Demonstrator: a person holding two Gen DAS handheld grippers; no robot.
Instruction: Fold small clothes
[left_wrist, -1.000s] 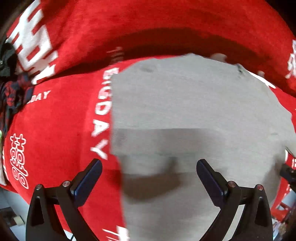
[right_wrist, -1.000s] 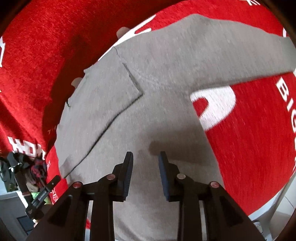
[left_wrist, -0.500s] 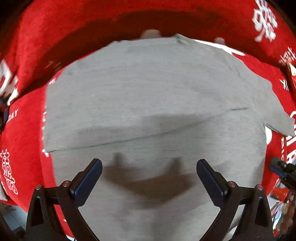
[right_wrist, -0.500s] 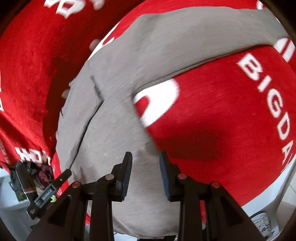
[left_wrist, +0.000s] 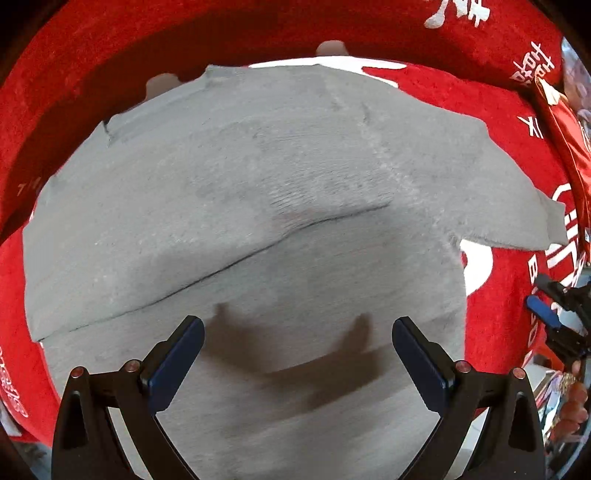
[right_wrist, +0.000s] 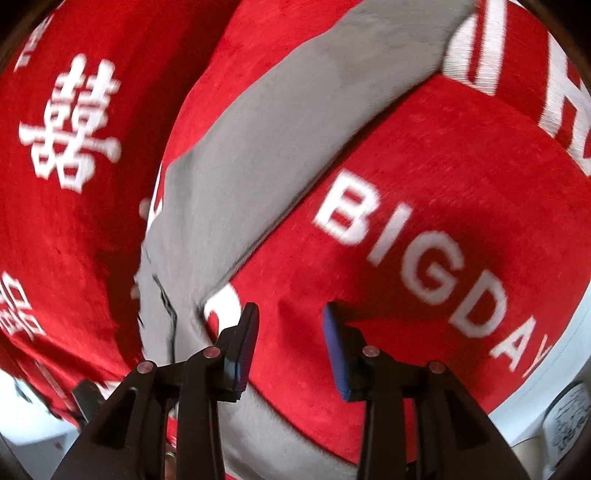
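Your grey long-sleeved top (left_wrist: 258, 206) lies flat on the red blanket (left_wrist: 509, 306) with white lettering, one sleeve already folded across the body, its edge running as a dark diagonal crease. The other sleeve (right_wrist: 295, 122) stretches out free over the red, up and away from the body.

Left gripper (left_wrist: 297, 352): jaws spread wide, nothing between them, hanging above the lower body of the top and casting its shadow there.

Right gripper (right_wrist: 290, 345): jaws opening, nothing between them; only bare blanket shows in the gap, with the grey fabric just beside its left finger.

Risks as I read them:
- Close the right gripper where it sits and you likely pinch blanket pile, not sleeve; lifting then drags the whole top out of square.
- The sleeve is long and limp. Take it mid-length and the cuff will probably trail and bunch.
- Drop the left gripper onto the body and you may snag the folded sleeve's edge and undo that fold.
- Both views are motion-blurred, so fabric edges are uncertain.
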